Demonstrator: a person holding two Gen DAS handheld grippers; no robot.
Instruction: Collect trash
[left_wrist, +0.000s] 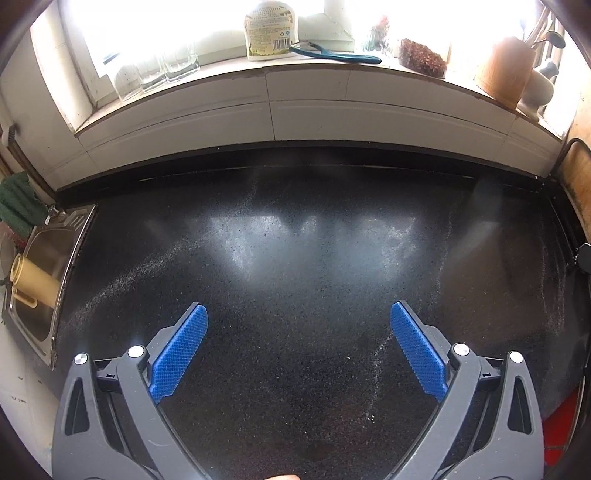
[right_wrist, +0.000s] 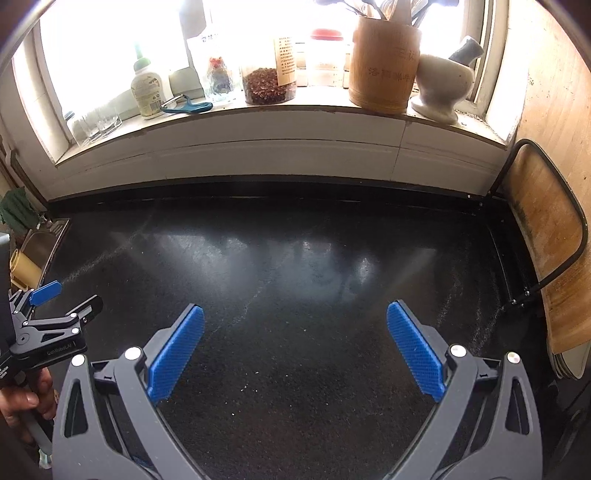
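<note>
Taking the dark speckled countertop (left_wrist: 295, 258) as the landmark and reading from its left edge: a steel sink (left_wrist: 40, 273) is let in there, with a cream-coloured cup (left_wrist: 31, 282) lying on its side in it and a green cloth (left_wrist: 14, 206) hanging above, both parked off the work surface. Over the counter's near edge the left gripper (left_wrist: 299, 314) hangs with its blue pads spread wide and nothing between them; in the right wrist view it shows at the counter's left, a hand (right_wrist: 26, 398) round its handle. Just to its right the right gripper (right_wrist: 295, 314) is equally wide apart and empty, pointed across the counter toward the window. Both look held ready rather than committed. Behind the counter, the windowsill (right_wrist: 258, 110) carries drinking glasses (right_wrist: 96, 123), a labelled bottle (right_wrist: 147, 90), a blue-handled peeler (right_wrist: 188, 107), a jar of dried chillies (right_wrist: 266, 86), a bamboo utensil holder (right_wrist: 384, 66) and a white mortar with pestle (right_wrist: 443, 85), lined up out of the way. A wooden board in a wire rack (right_wrist: 546, 251) leans at the counter's right end. No trash piece is plain to see on the counter, only pale crumbs and dusty streaks (left_wrist: 373, 369); a red shape (left_wrist: 561, 428) beyond the counter's near right corner may be a bin, though I cannot tell.
</note>
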